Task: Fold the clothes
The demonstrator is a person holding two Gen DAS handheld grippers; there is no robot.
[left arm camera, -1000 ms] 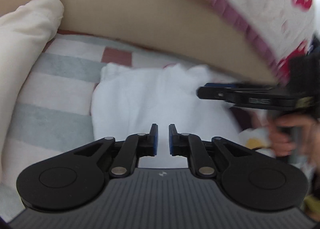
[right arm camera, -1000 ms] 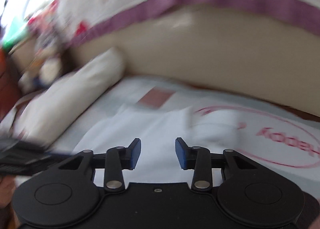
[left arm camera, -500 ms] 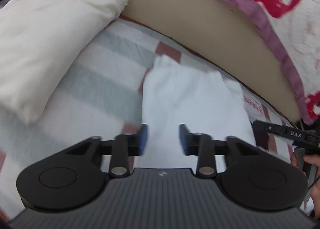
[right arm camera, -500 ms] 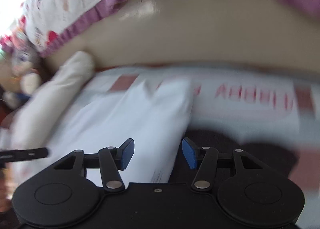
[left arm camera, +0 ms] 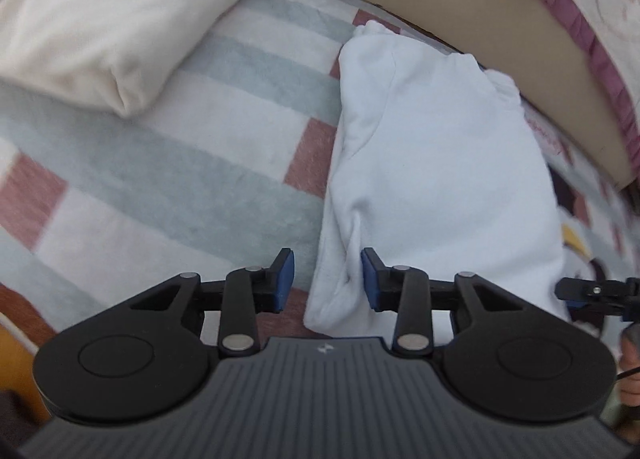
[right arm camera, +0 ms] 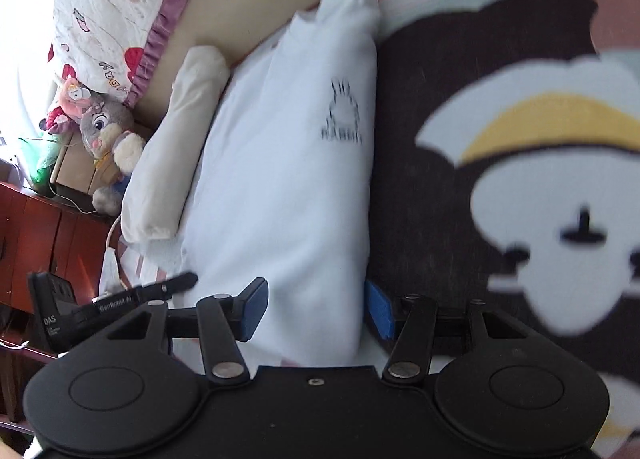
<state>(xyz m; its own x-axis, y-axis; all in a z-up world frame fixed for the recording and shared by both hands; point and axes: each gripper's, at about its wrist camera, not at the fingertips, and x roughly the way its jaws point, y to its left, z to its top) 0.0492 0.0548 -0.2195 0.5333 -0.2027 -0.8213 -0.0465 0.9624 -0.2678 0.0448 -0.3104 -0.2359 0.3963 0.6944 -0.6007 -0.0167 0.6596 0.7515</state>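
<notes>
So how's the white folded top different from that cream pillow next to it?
The white top is flat, folded into a long rectangle, while the cream pillow is plump and rounded. The top is a bright, cool white with a small dark print; the pillow is a warmer off-white and plain. The top lies between the two tools' open tips; the pillow lies off to the side. Both rest on the patterned blanket.

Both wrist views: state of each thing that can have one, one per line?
White garment: folded into a long strip, lying flat on the blanket.
Left gripper: open, jaws just opened then eased in slightly, astride the garment's near corner, pads not pressing.
Right gripper: open, jaws just widened, astride the garment's near end.
Cream pillow: lying beside the garment.
</notes>
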